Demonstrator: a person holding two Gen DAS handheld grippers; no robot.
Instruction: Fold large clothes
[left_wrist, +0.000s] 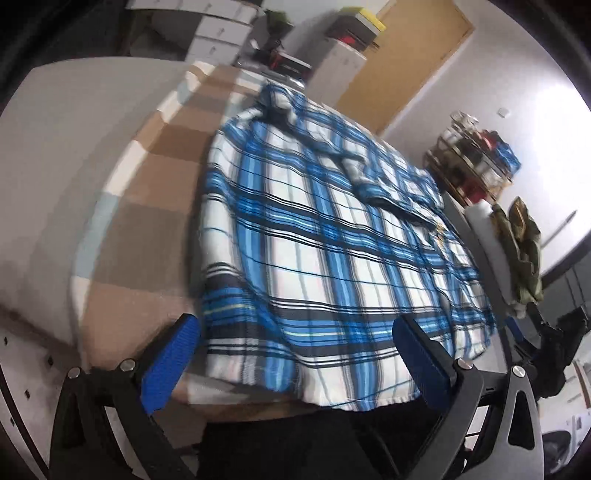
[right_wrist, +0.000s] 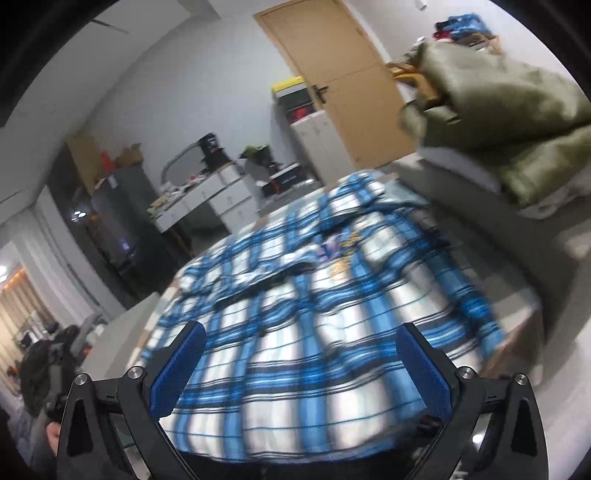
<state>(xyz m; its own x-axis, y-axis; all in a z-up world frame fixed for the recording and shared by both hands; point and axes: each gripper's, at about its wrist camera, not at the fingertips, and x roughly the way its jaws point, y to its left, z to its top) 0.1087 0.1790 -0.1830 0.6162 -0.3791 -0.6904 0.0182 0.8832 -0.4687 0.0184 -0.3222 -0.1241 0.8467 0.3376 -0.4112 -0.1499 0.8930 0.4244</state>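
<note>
Left claw (left_wrist: 295, 354) gapes wide, blue pads (left_wrist: 168, 363) empty, poised over the near hem of the blue plaid shirt (left_wrist: 325, 236). Right claw (right_wrist: 301, 365) is spread open too, gripping nothing. The shirt lies flat on the checked worktop (left_wrist: 155, 177), olive garment (right_wrist: 517, 122) heaped beside it.

left hand-held gripper (left_wrist: 295, 354) agape | right hand-held gripper (right_wrist: 301, 363) agape (both empty)

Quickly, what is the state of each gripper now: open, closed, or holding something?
Left gripper: open, holding nothing, above the near hem of the blue and white plaid shirt.
Right gripper: open, holding nothing.
</note>
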